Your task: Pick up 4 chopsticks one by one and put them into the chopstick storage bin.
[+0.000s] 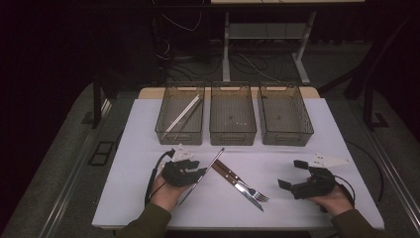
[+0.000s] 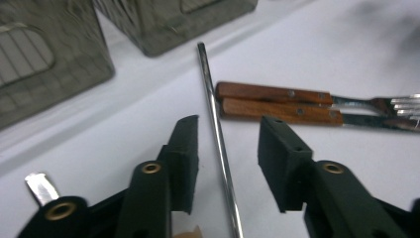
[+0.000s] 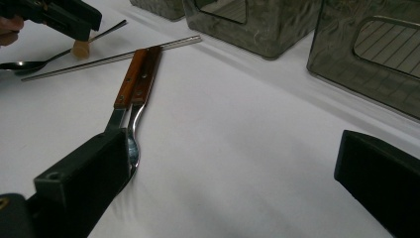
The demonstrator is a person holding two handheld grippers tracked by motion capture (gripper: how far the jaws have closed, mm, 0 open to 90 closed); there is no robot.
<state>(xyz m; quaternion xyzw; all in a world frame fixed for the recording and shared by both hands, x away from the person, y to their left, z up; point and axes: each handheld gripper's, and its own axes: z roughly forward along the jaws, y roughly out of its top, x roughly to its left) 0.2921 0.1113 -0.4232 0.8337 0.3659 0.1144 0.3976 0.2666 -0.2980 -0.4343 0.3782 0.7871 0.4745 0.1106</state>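
Note:
A thin metal rod lies slantwise on the white table. My left gripper hangs low over it. In the left gripper view the rod runs up between the jaws of my left gripper, which stand apart from it on both sides, so the gripper is open. A knife and a fork with wooden handles lie side by side just right of the rod. My right gripper rests near the table's right front, wide open and with nothing between its fingers.
Three see-through grey bins stand in a row at the back; the left one holds white chopsticks. A spoon lies under the left gripper. The knife and fork point toward my right gripper.

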